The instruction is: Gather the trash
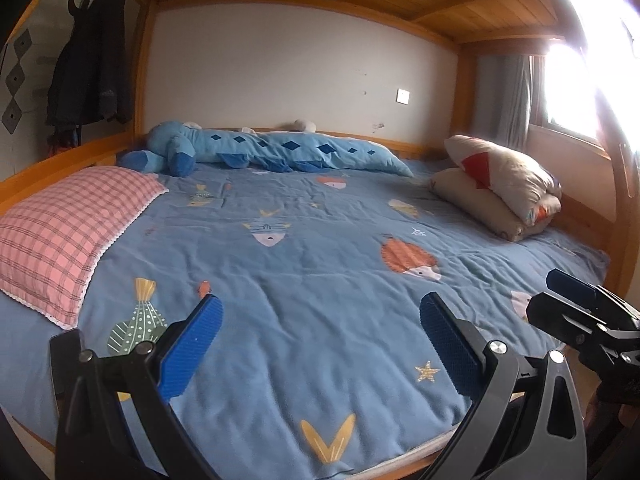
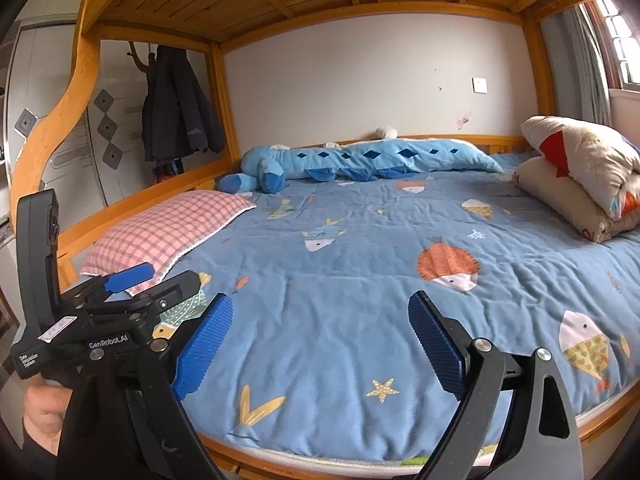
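Observation:
No trash shows in either view. My left gripper point(image 1: 320, 312) is open and empty, held over the near edge of the blue fish-print bedspread point(image 1: 312, 264). My right gripper point(image 2: 320, 312) is open and empty too, over the same bedspread point(image 2: 360, 264) near the bed's front edge. The left gripper also shows at the lower left of the right wrist view point(image 2: 132, 280), held by a hand. The right gripper shows at the right edge of the left wrist view point(image 1: 576, 296); its jaw state is unclear there.
A pink checked pillow point(image 1: 68, 232) lies at the left. A long blue plush crocodile point(image 1: 260, 148) lies along the back wall. A folded cream quilt point(image 1: 500, 188) sits at the right. Wooden bunk frame point(image 2: 60, 92) and slats overhead. Dark coats point(image 2: 180, 112) hang beyond the bed.

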The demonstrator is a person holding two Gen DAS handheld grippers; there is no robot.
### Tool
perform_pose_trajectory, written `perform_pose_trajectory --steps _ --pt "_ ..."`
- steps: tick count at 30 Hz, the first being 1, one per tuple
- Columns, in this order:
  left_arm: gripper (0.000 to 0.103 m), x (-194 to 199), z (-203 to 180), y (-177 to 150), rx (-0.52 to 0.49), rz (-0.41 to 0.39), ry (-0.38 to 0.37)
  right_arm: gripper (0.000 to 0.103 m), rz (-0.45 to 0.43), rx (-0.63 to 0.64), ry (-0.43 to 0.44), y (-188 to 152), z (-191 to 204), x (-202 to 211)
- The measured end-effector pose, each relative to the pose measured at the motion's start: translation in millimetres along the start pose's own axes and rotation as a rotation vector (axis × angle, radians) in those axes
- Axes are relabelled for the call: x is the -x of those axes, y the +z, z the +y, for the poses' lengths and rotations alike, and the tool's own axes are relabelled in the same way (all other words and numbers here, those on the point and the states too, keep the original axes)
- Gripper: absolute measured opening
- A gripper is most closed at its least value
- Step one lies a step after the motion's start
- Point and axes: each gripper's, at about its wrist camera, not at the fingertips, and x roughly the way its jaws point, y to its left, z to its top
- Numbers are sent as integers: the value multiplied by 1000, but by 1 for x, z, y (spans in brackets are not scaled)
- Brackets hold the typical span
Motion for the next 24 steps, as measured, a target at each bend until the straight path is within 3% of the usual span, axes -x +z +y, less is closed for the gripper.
perform_pose_trajectory --steps 13,19,24 --pt "99 5 -4 3 11 -15 34 87 18 -19 22 -5 -3 -2" --pt "99 7 -7 4 -12 -31 137 87 19 -35 12 -5 -7 -1" --pt "99 7 -6 5 -1 -17 124 87 20 -48 5 -6 -9 -1"
